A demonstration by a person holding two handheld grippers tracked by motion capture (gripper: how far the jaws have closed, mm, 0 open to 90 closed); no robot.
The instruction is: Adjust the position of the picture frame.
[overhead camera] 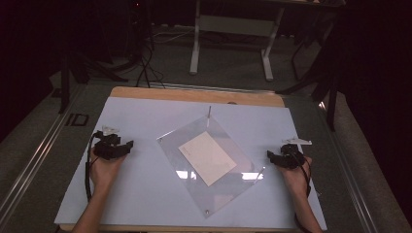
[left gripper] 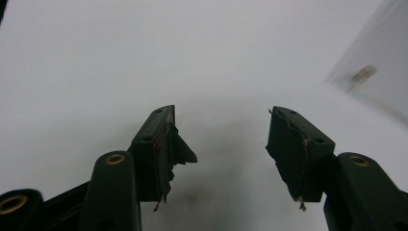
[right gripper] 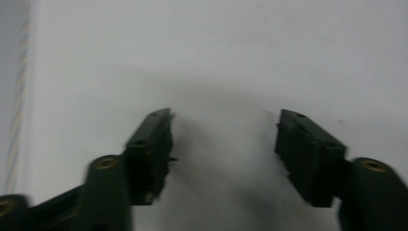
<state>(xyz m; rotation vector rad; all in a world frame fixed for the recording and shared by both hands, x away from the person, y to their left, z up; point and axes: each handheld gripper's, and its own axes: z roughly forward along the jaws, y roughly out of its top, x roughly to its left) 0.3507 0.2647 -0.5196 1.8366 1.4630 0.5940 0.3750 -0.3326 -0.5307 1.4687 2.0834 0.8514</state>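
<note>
Tongs, left (overhead camera: 127, 144) and right (overhead camera: 270, 155), both released and empty, flanking clear frame (overhead camera: 233, 182) enclosing paper (overhead camera: 207, 158).

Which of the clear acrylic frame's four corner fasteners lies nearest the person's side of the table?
The small metal fastener at the clear acrylic frame's bottom corner in the high view; the other three sit farther up the white table.

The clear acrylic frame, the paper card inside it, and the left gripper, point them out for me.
clear acrylic frame (overhead camera: 167, 145), high view, bare left part of the sheet.
paper card (overhead camera: 207, 158), high view, card's middle.
left gripper (overhead camera: 127, 145), high view, between its jaw tips.
</note>
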